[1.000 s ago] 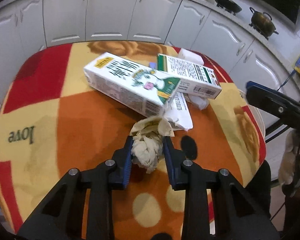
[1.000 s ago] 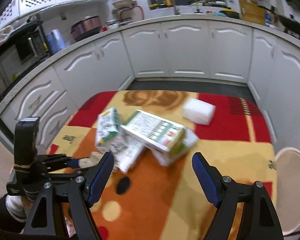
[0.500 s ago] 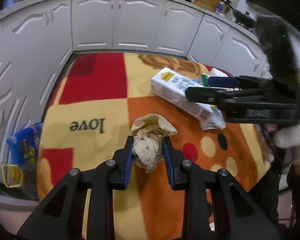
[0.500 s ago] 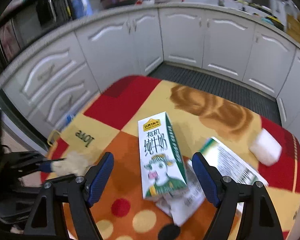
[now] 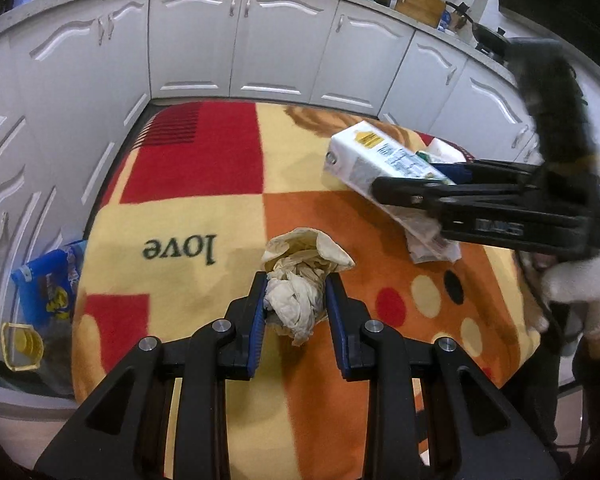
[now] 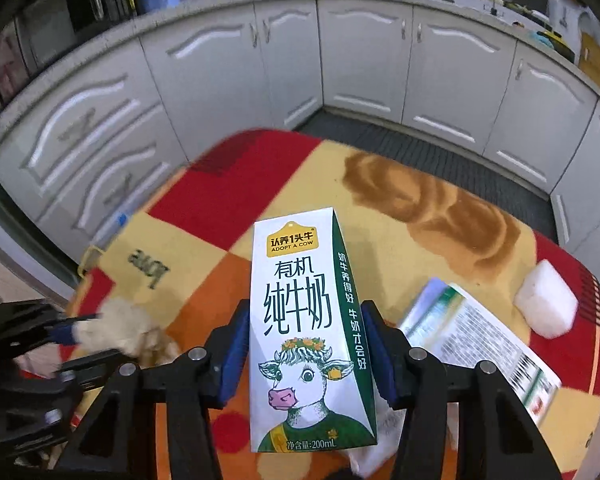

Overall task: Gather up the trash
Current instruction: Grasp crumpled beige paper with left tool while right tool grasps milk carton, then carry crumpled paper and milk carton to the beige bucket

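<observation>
My left gripper (image 5: 296, 304) pinches the tissue (image 5: 300, 280), my right gripper (image 6: 304, 344) has just been closing and now clamps the carton (image 6: 300, 320); next I lift both to a bin

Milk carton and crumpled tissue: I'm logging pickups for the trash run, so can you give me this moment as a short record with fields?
left gripper: shut on the crumpled tissue, held above the blanket
right gripper: jaws have just been closing; pads now against both sides of the milk carton
surface: patterned blanket with the word "love"
still lying on it: green-and-white box, white block near the far right edge
beside the table: blue bag on the floor
</observation>
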Available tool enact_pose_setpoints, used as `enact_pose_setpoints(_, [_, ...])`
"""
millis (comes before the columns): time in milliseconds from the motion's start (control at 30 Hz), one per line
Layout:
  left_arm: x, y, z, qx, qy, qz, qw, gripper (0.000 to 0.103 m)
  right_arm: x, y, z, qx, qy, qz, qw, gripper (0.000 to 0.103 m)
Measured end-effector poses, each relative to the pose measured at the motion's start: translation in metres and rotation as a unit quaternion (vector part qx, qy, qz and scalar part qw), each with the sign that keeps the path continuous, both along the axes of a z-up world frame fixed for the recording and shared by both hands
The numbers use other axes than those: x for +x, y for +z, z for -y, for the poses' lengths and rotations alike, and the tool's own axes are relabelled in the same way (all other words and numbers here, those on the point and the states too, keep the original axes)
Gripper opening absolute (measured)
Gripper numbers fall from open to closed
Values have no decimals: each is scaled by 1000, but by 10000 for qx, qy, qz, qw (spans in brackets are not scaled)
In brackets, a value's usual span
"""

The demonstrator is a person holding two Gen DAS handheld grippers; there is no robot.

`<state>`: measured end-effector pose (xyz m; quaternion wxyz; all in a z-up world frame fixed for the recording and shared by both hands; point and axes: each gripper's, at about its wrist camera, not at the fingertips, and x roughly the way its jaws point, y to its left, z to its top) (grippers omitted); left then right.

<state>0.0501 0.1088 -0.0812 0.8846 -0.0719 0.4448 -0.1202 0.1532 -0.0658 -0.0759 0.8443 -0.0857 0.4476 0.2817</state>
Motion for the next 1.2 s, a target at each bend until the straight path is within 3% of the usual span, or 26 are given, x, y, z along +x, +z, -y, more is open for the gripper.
enact_pose_setpoints(367, [7,20,45,-35,-298,241,9993,26,-43,38,67,652,-446,403,9961,52])
enact_pose_setpoints(1200, [-1,43,141,120,-872,468,9950,26,-83,35,164,689,-1478,616,9847,52])
